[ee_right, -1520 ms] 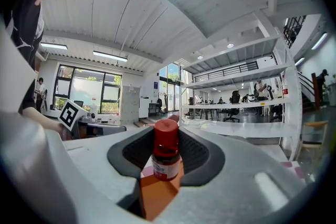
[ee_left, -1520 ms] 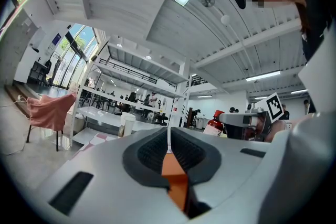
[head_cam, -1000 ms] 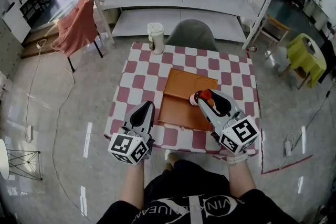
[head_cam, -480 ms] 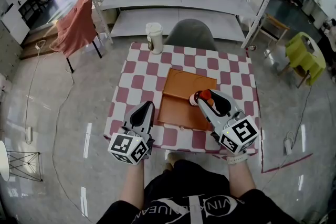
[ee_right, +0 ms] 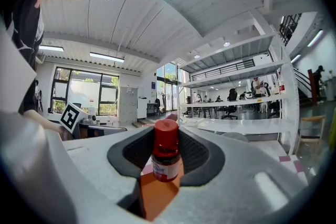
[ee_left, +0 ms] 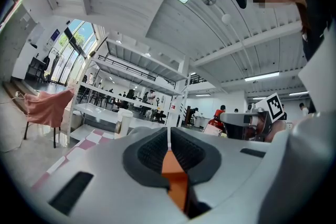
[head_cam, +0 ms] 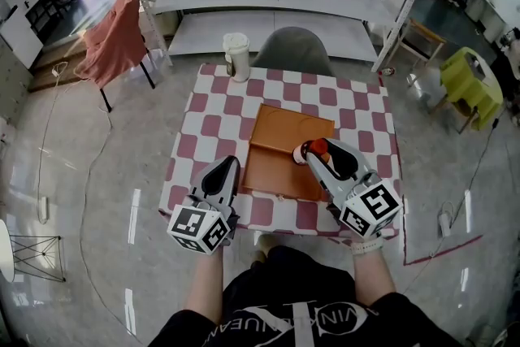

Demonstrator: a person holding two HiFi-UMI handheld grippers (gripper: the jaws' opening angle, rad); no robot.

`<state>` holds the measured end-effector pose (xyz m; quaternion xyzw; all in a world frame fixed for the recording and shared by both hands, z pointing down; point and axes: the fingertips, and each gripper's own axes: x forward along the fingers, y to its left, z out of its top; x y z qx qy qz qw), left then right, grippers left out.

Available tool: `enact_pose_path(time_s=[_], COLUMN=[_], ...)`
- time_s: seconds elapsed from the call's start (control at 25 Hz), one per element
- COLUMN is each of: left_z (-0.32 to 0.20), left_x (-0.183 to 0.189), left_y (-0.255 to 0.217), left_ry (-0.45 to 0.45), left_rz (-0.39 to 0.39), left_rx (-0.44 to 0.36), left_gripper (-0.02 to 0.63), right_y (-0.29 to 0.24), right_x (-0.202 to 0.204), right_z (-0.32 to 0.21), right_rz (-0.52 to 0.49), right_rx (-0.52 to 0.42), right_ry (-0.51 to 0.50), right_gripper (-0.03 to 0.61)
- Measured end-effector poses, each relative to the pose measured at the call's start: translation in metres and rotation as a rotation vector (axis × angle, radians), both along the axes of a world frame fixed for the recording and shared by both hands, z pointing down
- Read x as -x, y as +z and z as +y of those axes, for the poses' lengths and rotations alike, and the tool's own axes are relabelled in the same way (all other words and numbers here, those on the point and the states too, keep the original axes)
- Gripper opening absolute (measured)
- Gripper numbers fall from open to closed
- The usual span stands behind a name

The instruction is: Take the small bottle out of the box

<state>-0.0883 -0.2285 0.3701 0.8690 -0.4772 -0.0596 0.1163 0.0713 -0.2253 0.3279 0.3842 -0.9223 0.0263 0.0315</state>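
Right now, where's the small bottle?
Head view, right of centre: the bottle is held upright between the jaws of the right gripper, at the right edge of the orange box.

- Table (head_cam: 361, 106) with a red-and-white checked cloth.
- Orange box (head_cam: 286, 134) lies near its middle.
- Cup (head_cam: 236, 58) stands at its far left corner.

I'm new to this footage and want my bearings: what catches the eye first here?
First, the red-capped small bottle clamped in the right hand-held gripper, at the right edge of the open orange box. Then the red-and-white checkered table, with a lidded white cup at its far left corner.
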Motion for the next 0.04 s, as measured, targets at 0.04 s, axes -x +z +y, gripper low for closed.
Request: enact_pose_path(time_s=[0.04], left_z=[-0.0001], left_x=[0.0003], left_y=[-0.0003], left_ry=[0.0], left_rz=[0.0], left_rx=[0.001], left_gripper=[0.023], right_y=[-0.0009], right_x=[-0.0001], right_z=[-0.0001], right_rz=[-0.006], right_rx=[0.001], right_ry=[-0.001], right_gripper=[0.124])
